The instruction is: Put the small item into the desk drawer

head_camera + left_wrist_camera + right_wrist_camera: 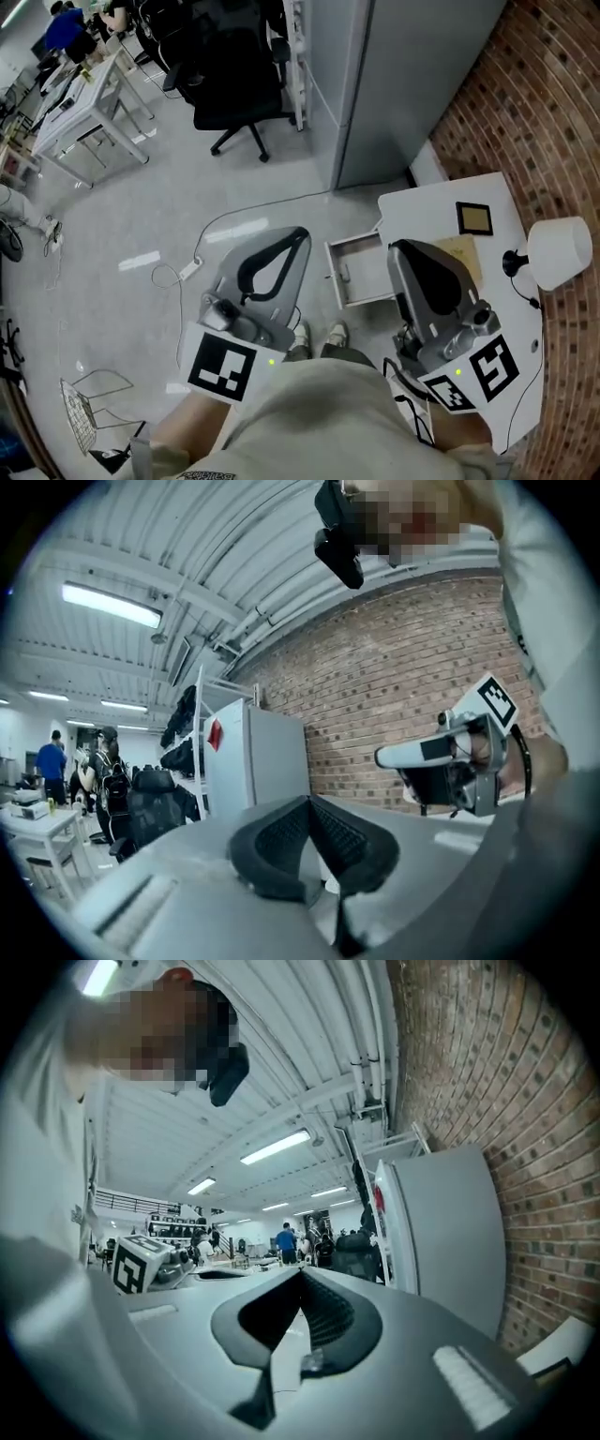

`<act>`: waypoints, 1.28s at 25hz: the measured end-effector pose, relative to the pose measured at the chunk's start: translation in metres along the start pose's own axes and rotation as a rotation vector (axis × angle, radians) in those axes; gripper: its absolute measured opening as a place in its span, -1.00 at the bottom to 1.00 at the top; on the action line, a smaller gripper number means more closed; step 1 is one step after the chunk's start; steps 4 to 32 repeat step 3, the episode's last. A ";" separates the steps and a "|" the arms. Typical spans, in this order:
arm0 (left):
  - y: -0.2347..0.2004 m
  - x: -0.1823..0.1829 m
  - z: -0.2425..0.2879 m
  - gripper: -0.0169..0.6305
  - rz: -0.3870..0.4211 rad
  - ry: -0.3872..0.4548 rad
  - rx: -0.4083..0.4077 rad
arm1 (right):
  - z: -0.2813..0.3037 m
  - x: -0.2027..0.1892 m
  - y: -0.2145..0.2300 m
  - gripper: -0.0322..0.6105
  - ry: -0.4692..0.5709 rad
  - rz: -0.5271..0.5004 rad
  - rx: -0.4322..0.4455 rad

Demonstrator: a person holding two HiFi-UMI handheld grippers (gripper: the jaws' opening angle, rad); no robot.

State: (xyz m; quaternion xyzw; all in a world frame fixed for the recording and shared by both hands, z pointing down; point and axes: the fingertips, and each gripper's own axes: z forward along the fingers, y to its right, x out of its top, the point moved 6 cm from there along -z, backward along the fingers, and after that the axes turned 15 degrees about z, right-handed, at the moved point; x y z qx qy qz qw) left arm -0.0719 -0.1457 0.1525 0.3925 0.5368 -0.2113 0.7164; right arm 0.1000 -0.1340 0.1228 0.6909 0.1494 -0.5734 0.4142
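Jutting open, drawer (367,272), right gripper (396,247) overlapping it, lamp (560,251) nearby, contents unclear.

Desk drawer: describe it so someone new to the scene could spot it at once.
In the head view, a white desk stands against the brick wall on the right. The drawer juts open from the desk's edge, leftward in the picture, over the grey floor. Unlike the dark-framed square and the white lamp on the desktop, it is a shallow open tray.

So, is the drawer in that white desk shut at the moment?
No, the drawer stands pulled out from the side of the white desk, and the head view looks down into its open inside.
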 end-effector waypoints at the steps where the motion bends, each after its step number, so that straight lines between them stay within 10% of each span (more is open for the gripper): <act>1: 0.001 0.001 0.000 -0.94 0.006 -0.001 -0.001 | -0.001 0.000 0.001 -0.89 -0.002 0.000 0.001; 32: 0.004 0.001 0.000 -0.94 0.015 -0.004 -0.003 | -0.004 0.000 0.002 -0.89 -0.004 0.002 0.002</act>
